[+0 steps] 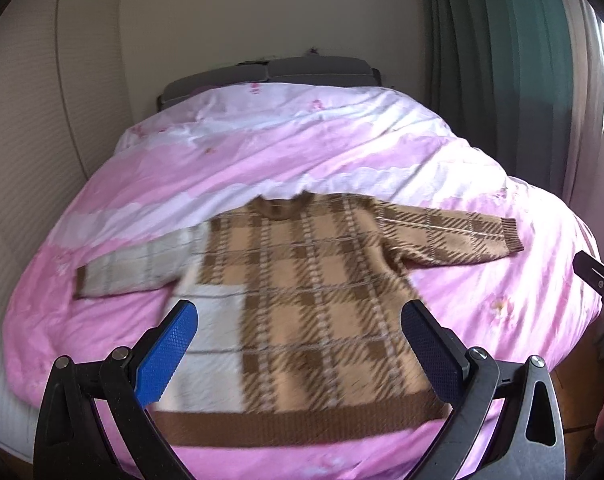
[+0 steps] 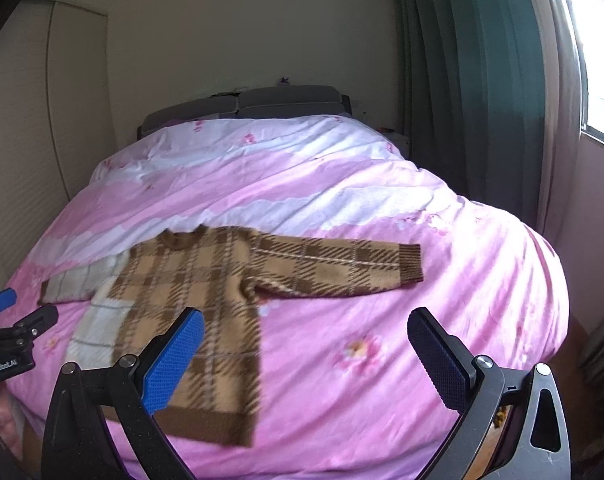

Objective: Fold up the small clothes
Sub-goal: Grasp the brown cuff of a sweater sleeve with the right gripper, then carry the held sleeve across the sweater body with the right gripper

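Both hand-held grippers hang released near the bed's [image 1: 502,208] foot edge; your left [image 1: 298,344] faces the sweater [image 1: 302,300] squarely, its sleeves stretching side to side, the right [image 2: 306,352] off its hem corner.

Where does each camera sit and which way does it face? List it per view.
Left wrist: on the left gripper, open above the sweater hem, facing the headboard; right gripper at the right edge.
Right wrist: on the right gripper, open, right of the sweater; left gripper at left.
Shared: sweater, bed, curtain.
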